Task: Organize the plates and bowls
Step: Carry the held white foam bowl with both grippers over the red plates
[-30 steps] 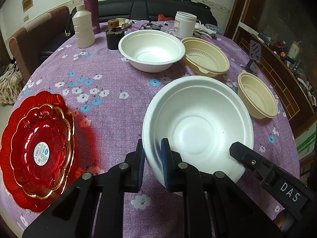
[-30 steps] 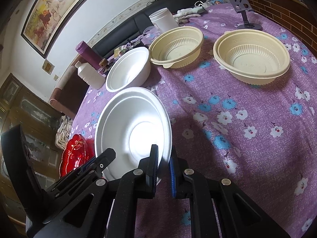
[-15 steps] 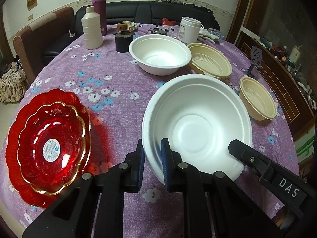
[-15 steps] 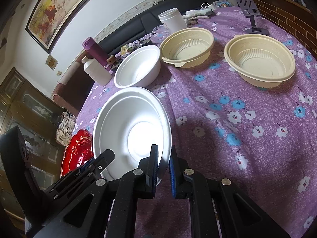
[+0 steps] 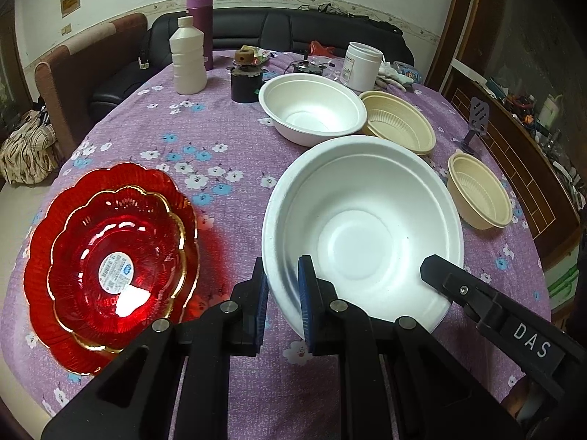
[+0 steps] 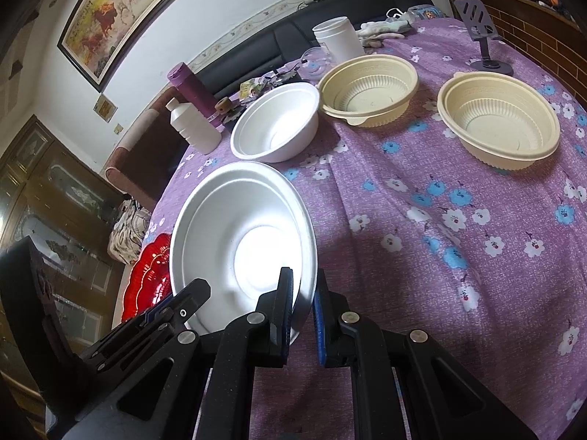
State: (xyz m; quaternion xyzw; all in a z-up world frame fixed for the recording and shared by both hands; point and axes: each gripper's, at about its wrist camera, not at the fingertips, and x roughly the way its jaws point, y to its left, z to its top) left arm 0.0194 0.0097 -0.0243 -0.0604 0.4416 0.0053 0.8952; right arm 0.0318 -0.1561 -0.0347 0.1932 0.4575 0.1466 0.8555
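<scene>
both grippers, left gripper [image 5: 282, 286] and right gripper [image 6: 302, 293], pinch the white bowl's [image 5: 363, 227] rim; only the left view shows the whole red plates [image 5: 110, 264] beside its jaws.

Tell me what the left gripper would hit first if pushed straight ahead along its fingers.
The left gripper is already clamped on the near rim of the big white bowl, so it would likely just drive into that bowl's wall.
</scene>
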